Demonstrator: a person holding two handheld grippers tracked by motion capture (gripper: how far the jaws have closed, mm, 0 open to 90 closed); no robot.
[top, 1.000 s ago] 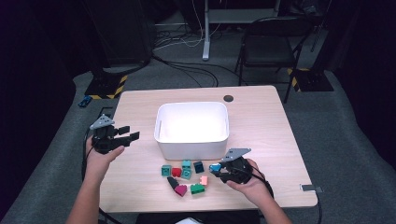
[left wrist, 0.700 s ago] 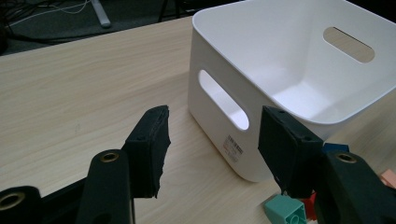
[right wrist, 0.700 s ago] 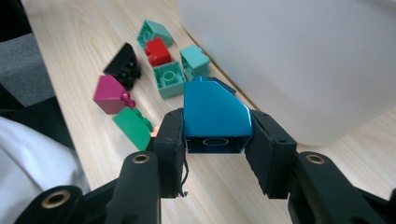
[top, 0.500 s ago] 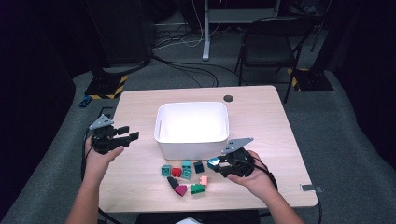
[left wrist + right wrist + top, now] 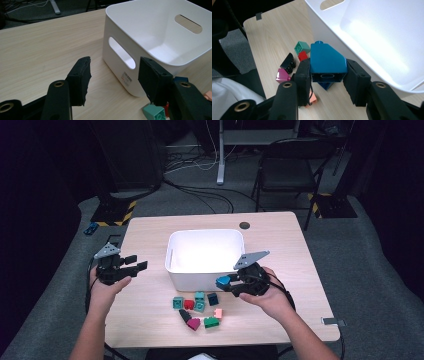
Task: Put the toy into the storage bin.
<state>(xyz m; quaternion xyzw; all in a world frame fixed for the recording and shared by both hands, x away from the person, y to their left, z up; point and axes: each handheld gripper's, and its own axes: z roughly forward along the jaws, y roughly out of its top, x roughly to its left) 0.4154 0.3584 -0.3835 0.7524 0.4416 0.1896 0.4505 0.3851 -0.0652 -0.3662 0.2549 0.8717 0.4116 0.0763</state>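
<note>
Right tool (image 5: 326, 82) pinches a blue block (image 5: 326, 62) between its two black pads, which press on the block's flat side walls close to its open base; the sloped top points away from the hand. In the high view this tool (image 5: 231, 284) holds the block (image 5: 223, 281) above the desk (image 5: 150, 232), just at the near wall of the white bin (image 5: 172, 262), with the rest of the bricks lying loose below: a teal block (image 5: 178, 302), a red block (image 5: 189, 304), a magenta block (image 5: 193, 323) and a green block (image 5: 211, 322) among them.

Judging by its look, the blue block is hollow hard plastic: light, stiff, and glossy enough to slip. The parallel side walls are the sound place to grip, as now; the slanted face would squeeze it out of the pads. Dropping it should do no harm to block or bin.

Left tool (image 5: 113, 75) hangs with its jaws spread and nothing between them, near the bin's left side with its handle slot (image 5: 122, 56), well apart from the bricks.
</note>
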